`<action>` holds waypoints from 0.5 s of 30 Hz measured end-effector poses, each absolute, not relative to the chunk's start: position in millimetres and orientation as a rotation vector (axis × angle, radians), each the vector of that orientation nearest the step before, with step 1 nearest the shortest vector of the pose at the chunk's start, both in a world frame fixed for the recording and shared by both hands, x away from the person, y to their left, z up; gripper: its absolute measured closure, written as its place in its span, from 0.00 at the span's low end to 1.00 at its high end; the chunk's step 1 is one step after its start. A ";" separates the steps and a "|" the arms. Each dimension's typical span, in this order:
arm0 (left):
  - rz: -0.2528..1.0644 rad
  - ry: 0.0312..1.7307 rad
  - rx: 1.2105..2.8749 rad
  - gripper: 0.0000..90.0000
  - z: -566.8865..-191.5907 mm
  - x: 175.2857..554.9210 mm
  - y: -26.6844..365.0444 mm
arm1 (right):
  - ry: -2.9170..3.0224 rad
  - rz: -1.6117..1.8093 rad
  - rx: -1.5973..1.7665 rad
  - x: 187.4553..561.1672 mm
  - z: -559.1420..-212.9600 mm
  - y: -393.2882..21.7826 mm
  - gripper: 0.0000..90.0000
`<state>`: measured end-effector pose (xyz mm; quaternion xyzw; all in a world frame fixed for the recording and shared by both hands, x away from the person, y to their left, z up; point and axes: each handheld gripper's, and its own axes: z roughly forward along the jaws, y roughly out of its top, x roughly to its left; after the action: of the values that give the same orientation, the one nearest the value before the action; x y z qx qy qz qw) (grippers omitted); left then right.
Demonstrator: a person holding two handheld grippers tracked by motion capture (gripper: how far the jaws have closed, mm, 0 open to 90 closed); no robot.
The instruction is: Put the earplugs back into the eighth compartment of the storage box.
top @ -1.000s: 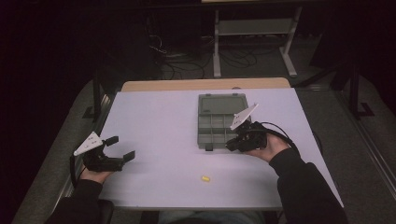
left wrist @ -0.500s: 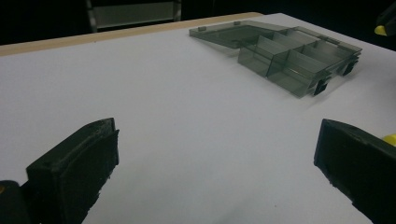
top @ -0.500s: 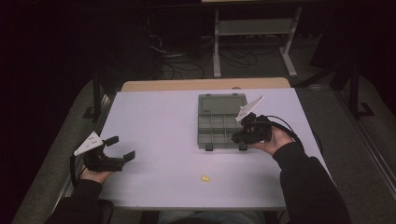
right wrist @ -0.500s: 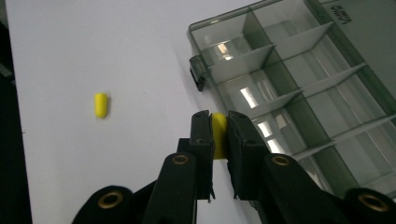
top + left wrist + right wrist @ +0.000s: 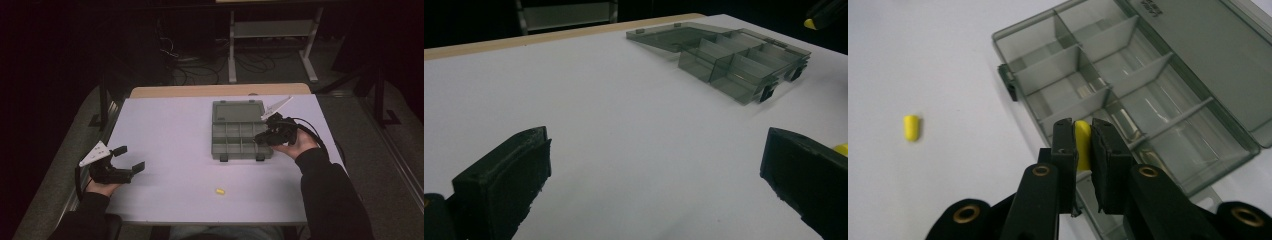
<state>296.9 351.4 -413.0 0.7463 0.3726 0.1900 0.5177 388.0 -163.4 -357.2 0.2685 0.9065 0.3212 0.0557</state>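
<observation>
The right tool [image 5: 1082,131] was clamped on a small yellow foam earplug [image 5: 1082,145], light and squashy enough to be held gently mid-body, over the open compartment box [image 5: 1168,117], while the left tool [image 5: 126,159] rested wide open and empty on the worktop [image 5: 170,130]

The high view looks forward and down from above the person's side of the table [image 5: 165,130], taking in the whole top with the open box [image 5: 239,131] far off. The left gripper view sits low, just above the table [image 5: 624,130], facing the box [image 5: 734,60] from well away. The right gripper view looks steeply down on the box [image 5: 1128,85] from close by. All three share the box.
</observation>
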 end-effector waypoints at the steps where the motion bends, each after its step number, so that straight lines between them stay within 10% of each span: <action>1: 0.456 0.894 1.791 0.00 -413.0 296.9 351.4 | 2.752 0.967 0.825 389.6 -358.5 -164.4 0.88; 15: 0.456 0.895 1.791 0.00 -413.0 296.9 351.3 | 2.738 0.890 0.970 402.4 -387.3 -180.9 0.88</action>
<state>296.9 351.3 -413.0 0.7463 0.3730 0.1899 0.5176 402.4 -180.9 -387.3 0.3188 0.9000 0.2927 0.0516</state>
